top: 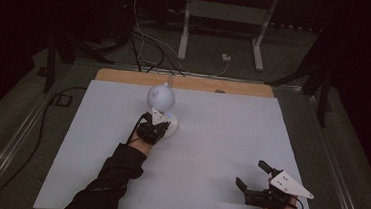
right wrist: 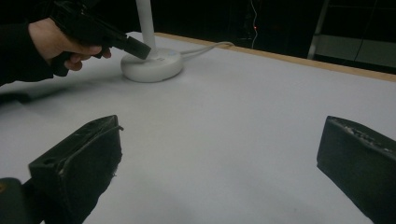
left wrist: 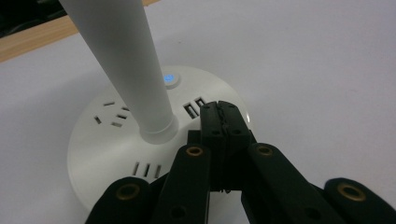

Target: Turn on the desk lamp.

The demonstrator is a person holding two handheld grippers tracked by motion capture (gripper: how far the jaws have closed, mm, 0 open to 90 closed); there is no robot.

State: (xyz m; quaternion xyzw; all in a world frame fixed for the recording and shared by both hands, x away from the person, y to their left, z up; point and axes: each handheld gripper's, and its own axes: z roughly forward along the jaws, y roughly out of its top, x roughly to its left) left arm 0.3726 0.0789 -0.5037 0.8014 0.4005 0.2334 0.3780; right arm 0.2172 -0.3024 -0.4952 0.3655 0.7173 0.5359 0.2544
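Observation:
A white desk lamp stands at the table's back left, with a rounded head [top: 161,96] and a round base [top: 170,128]. In the left gripper view its stem [left wrist: 126,60] rises from the base [left wrist: 93,140], which carries socket slots, USB ports [left wrist: 194,106] and a small button lit blue [left wrist: 171,78]. My left gripper [left wrist: 223,112] is shut with nothing in it, its tips over the base beside the USB ports, just short of the button. My right gripper [top: 251,174] rests open near the front right edge, jaws wide apart [right wrist: 219,149], empty.
A white sheet [top: 221,137] covers the table, with a wooden strip [top: 185,82] along the far edge. The lamp's cable [right wrist: 205,46] runs off the back. Cables [top: 143,46] and a white stand [top: 225,17] sit on the floor beyond.

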